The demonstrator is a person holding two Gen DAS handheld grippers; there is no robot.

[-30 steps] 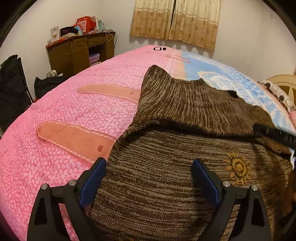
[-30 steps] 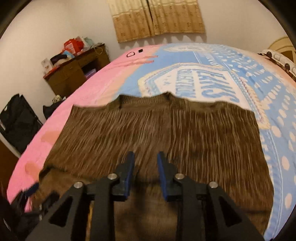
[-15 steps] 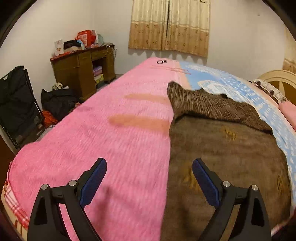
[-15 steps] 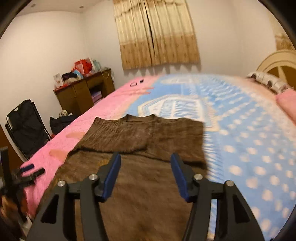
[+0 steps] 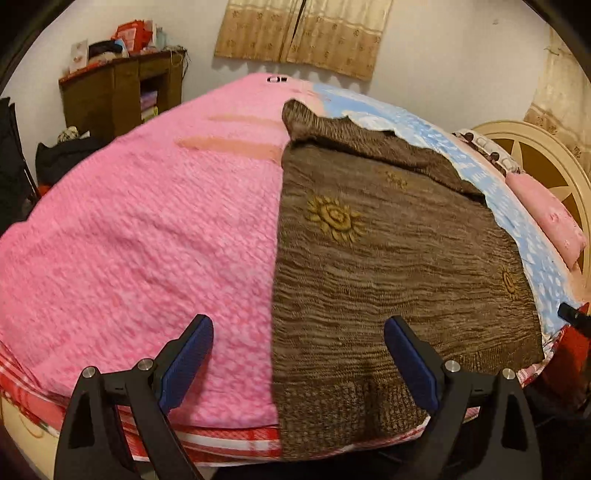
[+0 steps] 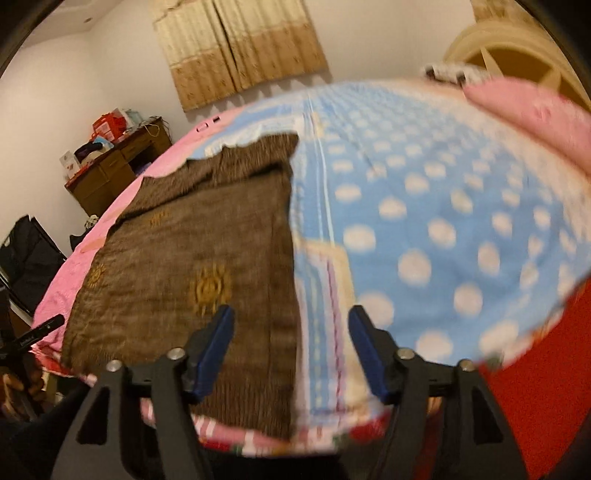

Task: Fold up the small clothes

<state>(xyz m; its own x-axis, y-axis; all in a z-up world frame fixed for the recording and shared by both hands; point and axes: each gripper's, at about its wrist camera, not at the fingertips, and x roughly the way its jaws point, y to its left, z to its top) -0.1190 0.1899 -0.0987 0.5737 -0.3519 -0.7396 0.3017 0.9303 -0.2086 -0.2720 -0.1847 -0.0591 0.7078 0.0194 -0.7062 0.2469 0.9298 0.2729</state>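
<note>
Left wrist view: the left gripper [image 5: 297, 363] hangs above the near edge of the bed [image 5: 129, 229] with its jaws spread wide and nothing between them. Its left finger is over the pink cover, its right finger [image 5: 410, 363] over the brown sweater [image 5: 388, 266]. The sweater lies flat on the right half of the bed, its ribbed hem drooping over the near edge. Its left side runs straight along the pink cover, and its far part is folded over on itself toward the far edge. A yellow sun motif [image 5: 334, 218] sits on the upper layer. A pink pillow [image 5: 550, 218] lies at the right edge by the headboard [image 5: 532, 147]. Off the bed's far left corner stands a desk [image 5: 122, 92]; its open shelf holds what look like folded items, and boxes are piled on top. A curtain [image 5: 303, 33] hangs on the back wall.

Right wrist view, blurred: the right gripper [image 6: 291, 354] also stands wide and empty above the near edge. Its left finger [image 6: 214, 350] is over the sweater [image 6: 192, 236], its right finger over the blue dotted cover [image 6: 443, 206]. The sweater's right side lies between the fingers. The other gripper's tip shows at the left edge of the view.
</note>
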